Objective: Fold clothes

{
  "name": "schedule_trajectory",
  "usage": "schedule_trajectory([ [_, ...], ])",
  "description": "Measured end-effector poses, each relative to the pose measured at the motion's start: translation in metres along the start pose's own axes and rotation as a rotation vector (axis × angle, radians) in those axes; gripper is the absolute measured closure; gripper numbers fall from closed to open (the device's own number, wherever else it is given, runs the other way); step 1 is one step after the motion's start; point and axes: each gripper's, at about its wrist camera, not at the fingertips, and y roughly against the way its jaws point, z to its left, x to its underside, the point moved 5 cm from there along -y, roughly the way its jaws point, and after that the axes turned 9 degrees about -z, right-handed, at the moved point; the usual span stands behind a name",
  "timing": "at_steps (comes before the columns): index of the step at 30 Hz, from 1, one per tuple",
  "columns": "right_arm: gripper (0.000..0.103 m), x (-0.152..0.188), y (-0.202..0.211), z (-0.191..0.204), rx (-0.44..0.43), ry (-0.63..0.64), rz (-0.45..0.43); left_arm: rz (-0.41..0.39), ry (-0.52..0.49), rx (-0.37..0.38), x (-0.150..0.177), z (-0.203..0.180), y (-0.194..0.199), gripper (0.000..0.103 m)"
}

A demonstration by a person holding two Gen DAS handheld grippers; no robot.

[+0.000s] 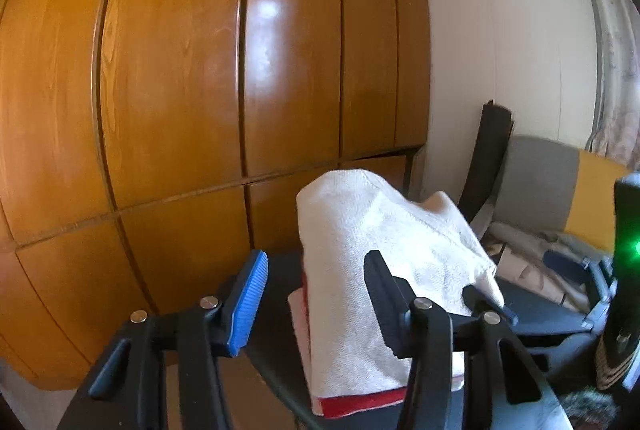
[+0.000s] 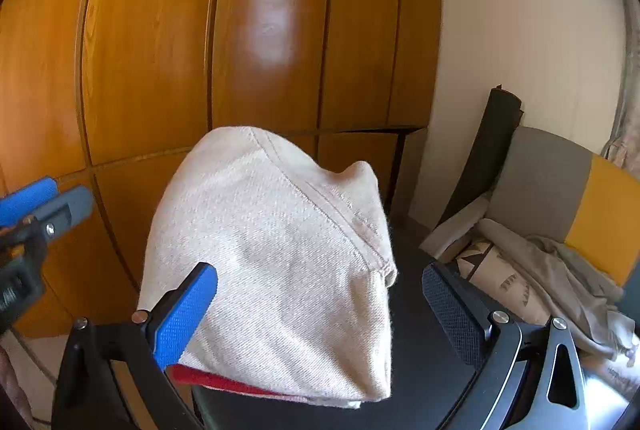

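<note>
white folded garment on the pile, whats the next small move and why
Probably press the top down flat. The white folded garment humps up over the red garment, and both tools, left and right, stand open around it, gripping nothing.

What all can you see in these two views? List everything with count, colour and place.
cream garment: one, folded, humped up, on top of the pile on the dark surface
red cloth: one, under the cream garment
wooden wardrobe: one, orange-brown, behind the pile
wall: cream, right of the wardrobe
chair: one, grey and yellow, at right
loose clothes: beige heap on the chair
black board: one, leaning on the wall
left tool: blue pads, open, at the pile
right tool: open around the cream garment
</note>
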Motion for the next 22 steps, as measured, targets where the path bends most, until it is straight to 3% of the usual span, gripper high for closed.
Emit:
schedule_trajectory([
  [10, 0.0, 0.008, -0.004, 0.021, -0.053, 0.044, 0.009, 0.115, 0.064, 0.051, 0.025, 0.006, -0.024, 0.052],
  [22, 0.0, 0.023, -0.011, 0.025, -0.073, 0.04, 0.043, 0.093, 0.026, 0.001, 0.03, 0.002, -0.03, 0.057],
])
